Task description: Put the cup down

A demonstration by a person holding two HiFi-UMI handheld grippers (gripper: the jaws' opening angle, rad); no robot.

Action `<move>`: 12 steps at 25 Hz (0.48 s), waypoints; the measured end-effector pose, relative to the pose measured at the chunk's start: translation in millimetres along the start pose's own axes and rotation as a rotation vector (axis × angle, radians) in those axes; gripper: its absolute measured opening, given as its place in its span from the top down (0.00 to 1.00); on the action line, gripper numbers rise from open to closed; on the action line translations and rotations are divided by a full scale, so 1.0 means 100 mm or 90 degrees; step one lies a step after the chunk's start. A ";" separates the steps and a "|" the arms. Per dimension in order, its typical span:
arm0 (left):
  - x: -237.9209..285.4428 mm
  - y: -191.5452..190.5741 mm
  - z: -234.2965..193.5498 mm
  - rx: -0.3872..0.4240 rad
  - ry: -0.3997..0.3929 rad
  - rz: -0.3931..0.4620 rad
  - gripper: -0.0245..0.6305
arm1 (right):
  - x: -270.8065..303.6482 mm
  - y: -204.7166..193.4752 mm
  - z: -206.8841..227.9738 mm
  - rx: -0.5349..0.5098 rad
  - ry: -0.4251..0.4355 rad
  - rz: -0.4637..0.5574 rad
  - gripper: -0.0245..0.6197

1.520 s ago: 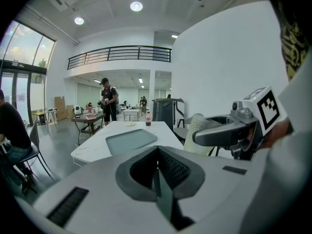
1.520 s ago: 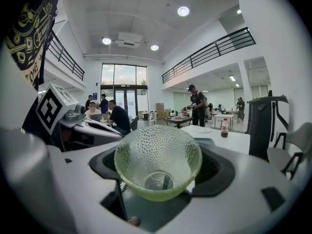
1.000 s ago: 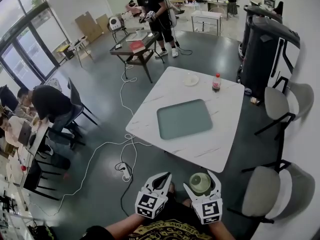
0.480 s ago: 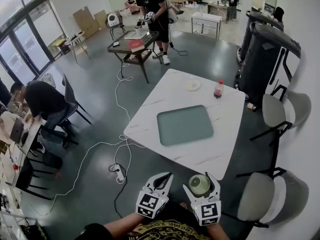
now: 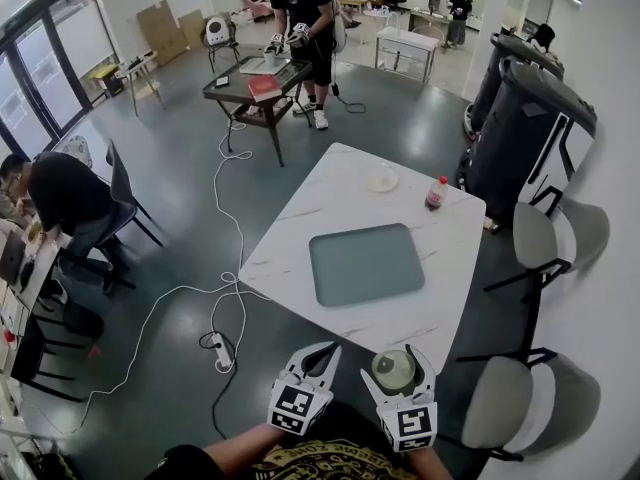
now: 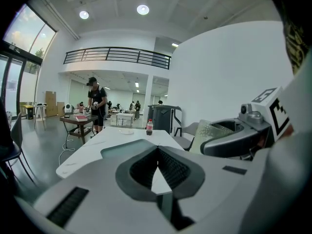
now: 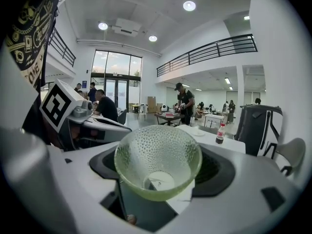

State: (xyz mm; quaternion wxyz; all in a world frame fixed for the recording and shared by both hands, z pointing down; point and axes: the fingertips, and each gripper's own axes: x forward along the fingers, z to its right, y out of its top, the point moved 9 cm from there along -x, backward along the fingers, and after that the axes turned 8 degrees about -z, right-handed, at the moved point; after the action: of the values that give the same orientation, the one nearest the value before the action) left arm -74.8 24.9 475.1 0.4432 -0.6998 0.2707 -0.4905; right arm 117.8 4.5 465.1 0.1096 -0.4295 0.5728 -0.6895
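A green glass cup (image 5: 393,371) is held mouth up between the jaws of the right tool (image 5: 397,364), short of the near edge of the white tabletop (image 5: 300,230). A green mat (image 5: 366,263), a small plate (image 5: 382,178) and a bottle (image 5: 434,193) are carried on the tabletop. The left tool (image 5: 322,356) is held just beside the right one.

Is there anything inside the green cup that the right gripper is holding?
Nothing visible: the cup, clamped in the right gripper, looks empty, with clear dimpled glass down to its base. The underside of the base, low between the jaws, is covered.
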 end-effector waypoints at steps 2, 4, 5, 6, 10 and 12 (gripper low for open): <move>0.02 0.04 -0.09 0.000 -0.005 0.002 0.95 | 0.06 0.12 -0.01 0.000 -0.009 -0.002 0.35; 0.05 0.07 -0.18 0.001 -0.010 0.003 0.95 | 0.13 0.15 -0.01 0.001 -0.010 -0.005 0.35; 0.07 0.08 -0.22 0.002 -0.013 0.003 0.95 | 0.17 0.15 -0.01 0.002 -0.011 -0.005 0.35; 0.08 0.09 -0.26 0.002 -0.016 0.003 0.95 | 0.20 0.16 -0.01 0.002 -0.013 -0.005 0.35; 0.13 0.15 -0.41 0.009 -0.030 0.008 0.95 | 0.31 0.28 -0.03 0.003 -0.031 -0.004 0.35; 0.15 0.18 -0.47 0.013 -0.037 0.011 0.95 | 0.36 0.32 -0.03 0.002 -0.038 -0.005 0.35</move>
State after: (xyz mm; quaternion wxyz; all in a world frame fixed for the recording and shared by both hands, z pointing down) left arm -112.1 -12.1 472.1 0.4619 -0.7068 0.2589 -0.4690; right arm 82.3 -26.6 453.7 0.1251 -0.4520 0.5665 -0.6775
